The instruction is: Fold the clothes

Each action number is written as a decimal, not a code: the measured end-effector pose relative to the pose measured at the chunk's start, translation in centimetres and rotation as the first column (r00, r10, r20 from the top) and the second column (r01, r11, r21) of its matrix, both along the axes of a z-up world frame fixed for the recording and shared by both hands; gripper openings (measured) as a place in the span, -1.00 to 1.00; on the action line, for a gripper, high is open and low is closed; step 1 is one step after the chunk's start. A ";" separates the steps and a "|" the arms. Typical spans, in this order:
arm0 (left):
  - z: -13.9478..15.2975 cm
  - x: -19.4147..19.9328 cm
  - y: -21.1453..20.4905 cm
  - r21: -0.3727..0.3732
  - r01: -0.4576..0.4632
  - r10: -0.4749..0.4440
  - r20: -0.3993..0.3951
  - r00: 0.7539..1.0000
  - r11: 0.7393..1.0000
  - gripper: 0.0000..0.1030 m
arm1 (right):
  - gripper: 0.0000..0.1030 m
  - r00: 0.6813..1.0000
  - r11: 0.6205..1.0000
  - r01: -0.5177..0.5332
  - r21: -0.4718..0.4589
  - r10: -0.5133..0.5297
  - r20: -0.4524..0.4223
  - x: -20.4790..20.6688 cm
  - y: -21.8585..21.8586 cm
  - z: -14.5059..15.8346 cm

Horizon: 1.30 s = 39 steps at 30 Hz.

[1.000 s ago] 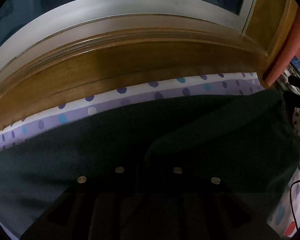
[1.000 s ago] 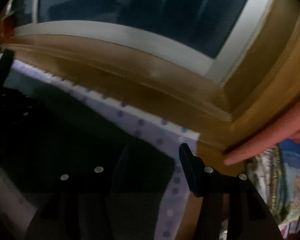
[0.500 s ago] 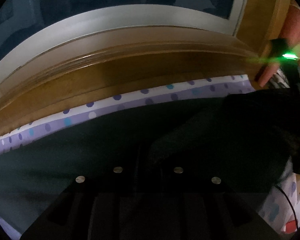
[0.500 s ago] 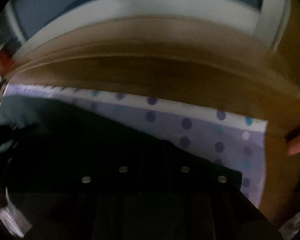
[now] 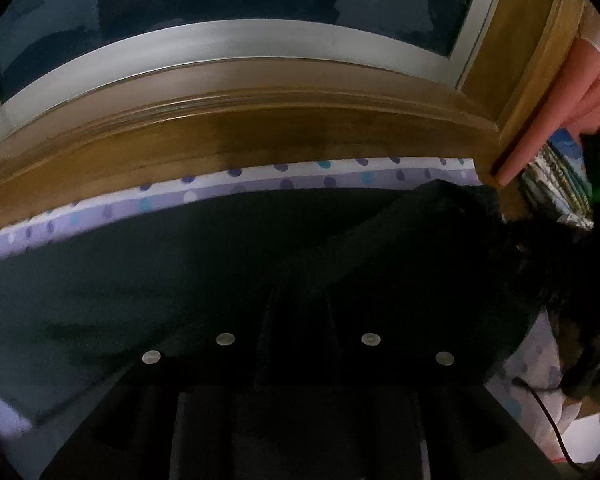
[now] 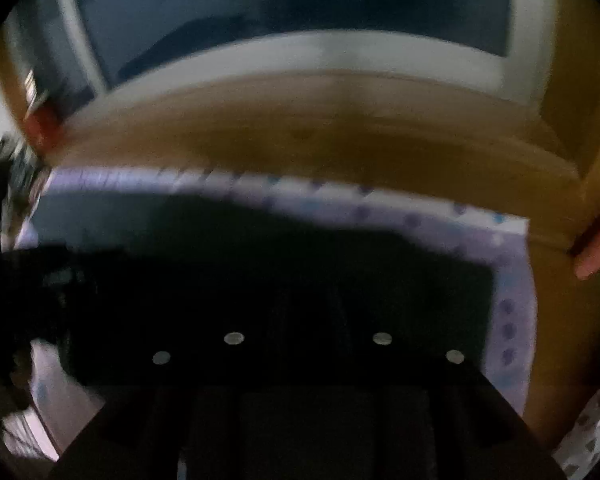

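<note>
Dark garment (image 5: 180, 280) on dotted sheet (image 5: 332, 180), folds indistinct, left gripper (image 5: 296, 320) and right gripper (image 6: 308, 320) jaws opening, fingertips lost against cloth, grip indeterminable.

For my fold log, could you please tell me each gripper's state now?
Left gripper: jaws opening, a fold of the dark garment between them.
Right gripper: jaws opening; too dark to see what is between.

My left wrist camera looked steeply down along its tool (image 5: 296, 300), close over the dark, flat-spread cloth garment (image 5: 180, 272) on the purple polka-dotted sheet (image 5: 260, 184), facing the brown wooden ledge (image 5: 260, 136). My right wrist camera sat equally near and steep, though blurred. Both views shared the garment (image 6: 260, 264), sheet (image 6: 508, 272) and ledge (image 6: 340, 148).
</note>
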State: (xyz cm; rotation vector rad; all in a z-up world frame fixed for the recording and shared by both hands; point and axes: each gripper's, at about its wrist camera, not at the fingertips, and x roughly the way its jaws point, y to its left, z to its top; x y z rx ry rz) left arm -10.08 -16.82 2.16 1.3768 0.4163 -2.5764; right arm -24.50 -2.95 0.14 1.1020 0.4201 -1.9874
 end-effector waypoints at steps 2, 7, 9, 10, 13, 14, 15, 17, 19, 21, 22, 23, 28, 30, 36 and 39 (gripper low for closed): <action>0.4 1.1 0.5 0.007 -0.023 0.023 -0.001 1.000 1.000 -0.51 | -0.47 1.000 0.998 -0.026 0.062 0.026 0.007 0.4 -1.0 -2.1; 1.3 5.5 1.8 0.004 -0.087 0.087 -0.006 0.996 0.996 -0.51 | -0.47 0.999 0.999 -0.003 0.052 0.002 0.035 -0.9 -1.3 -3.4; 1.4 7.1 1.9 0.000 -0.129 0.129 -0.007 0.992 0.992 -0.51 | -0.45 1.000 0.999 0.002 0.050 -0.003 0.027 -0.6 -1.2 -3.4; 1.4 8.2 1.8 0.000 -0.156 0.156 -0.005 0.988 0.988 -0.51 | -0.45 1.000 0.999 0.004 0.049 -0.004 0.019 -0.3 -1.0 -3.2; 1.0 11.2 1.6 -0.021 -0.248 0.248 0.014 0.969 0.969 -0.51 | -0.44 0.999 1.000 0.016 0.020 -0.017 0.043 0.3 -0.3 -2.4; 1.0 11.9 1.5 -0.033 -0.267 0.268 0.019 0.963 0.963 -0.51 | -0.44 0.998 1.000 0.016 -0.001 -0.016 0.061 0.7 0.0 -2.0; 0.9 13.0 1.5 -0.048 -0.293 0.294 0.028 0.955 0.955 -0.51 | -0.44 0.997 1.000 0.013 -0.028 -0.011 0.078 1.2 0.3 -1.5; 0.8 14.8 1.3 -0.060 -0.320 0.322 0.039 0.946 0.946 -0.51 | -0.43 0.996 0.998 0.007 -0.069 -0.001 0.094 2.4 0.8 -0.5; 0.8 16.3 0.9 -0.066 -0.345 0.348 0.043 0.936 0.936 -0.51 | -0.28 0.995 0.995 -0.009 -0.098 0.019 0.099 4.1 0.9 0.5; 0.8 17.9 0.0 -0.061 -0.371 0.373 0.034 0.927 0.927 -0.51 | -0.07 0.995 0.993 -0.027 -0.116 0.039 0.097 5.5 1.1 1.3; 0.8 18.5 -0.5 -0.061 -0.379 0.381 0.028 0.924 0.923 -0.51 | -0.07 0.994 0.992 -0.036 -0.123 0.048 0.093 6.3 1.1 1.7; 0.9 19.2 -1.0 -0.062 -0.385 0.387 0.022 0.922 0.921 -0.51 | -0.07 0.994 0.991 -0.044 -0.128 0.056 0.090 7.1 1.0 2.0; 0.6 22.0 -4.6 -0.107 -0.346 0.349 0.012 0.937 0.932 -0.51 | -0.07 0.996 0.989 -0.039 -0.145 0.049 0.071 11.3 -2.1 2.5; 0.2 23.0 -6.4 -0.125 -0.296 0.301 0.022 0.953 0.947 -0.51 | -0.07 0.997 0.986 -0.012 -0.165 0.025 0.080 13.2 -3.5 2.7; -1.6 24.8 -11.4 -0.094 -0.131 0.132 0.005 0.991 0.987 -0.51 | -0.07 0.997 0.987 0.027 -0.161 -0.016 0.071 18.6 -8.7 3.1; -2.5 24.8 -12.6 -0.112 -0.052 0.053 0.008 0.999 0.992 -0.51 | -0.07 0.994 0.985 0.027 -0.170 -0.008 0.110 20.7 -10.6 3.2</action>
